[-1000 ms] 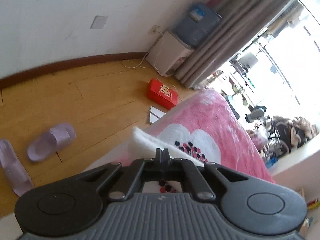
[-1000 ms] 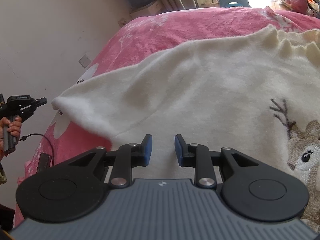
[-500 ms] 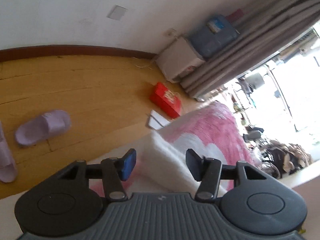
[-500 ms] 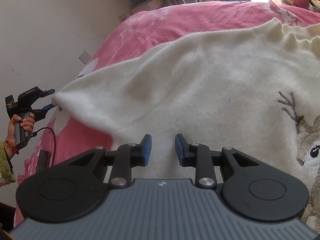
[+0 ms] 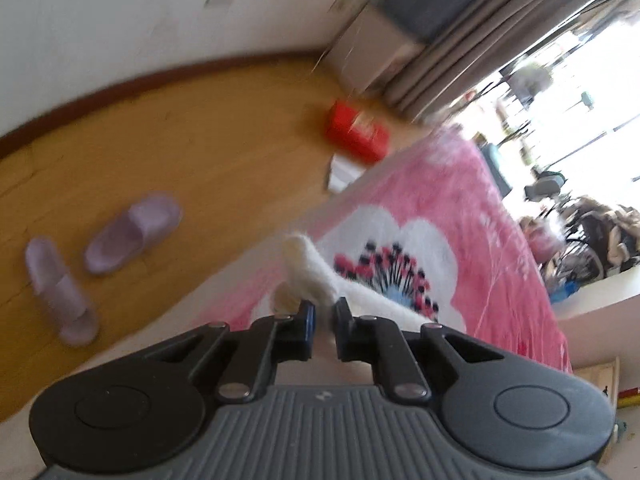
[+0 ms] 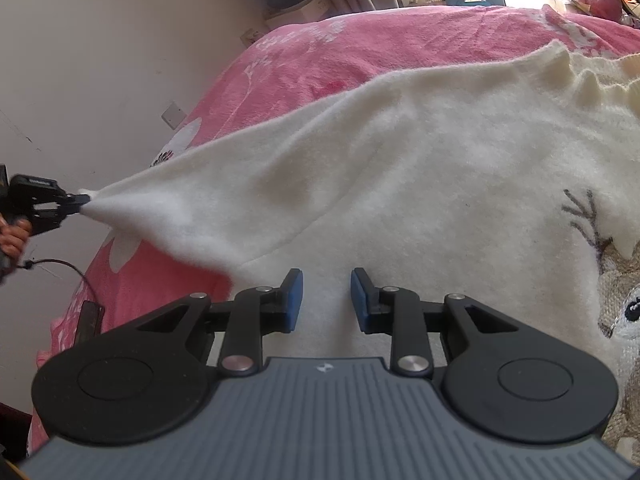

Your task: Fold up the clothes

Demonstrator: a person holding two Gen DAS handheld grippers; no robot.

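We pinch the sleeve tip of the cream sweater in our left claw, stretching it outward over the pink bed for folding; our right claw hovers parted, empty, above the body.

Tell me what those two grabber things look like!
Both match. The right gripper has a ribbed grey body with a small white logo, two round black discs, black arms with silver rivets and blue finger pads. The left gripper looks the same, and a thin black cable hangs below it.
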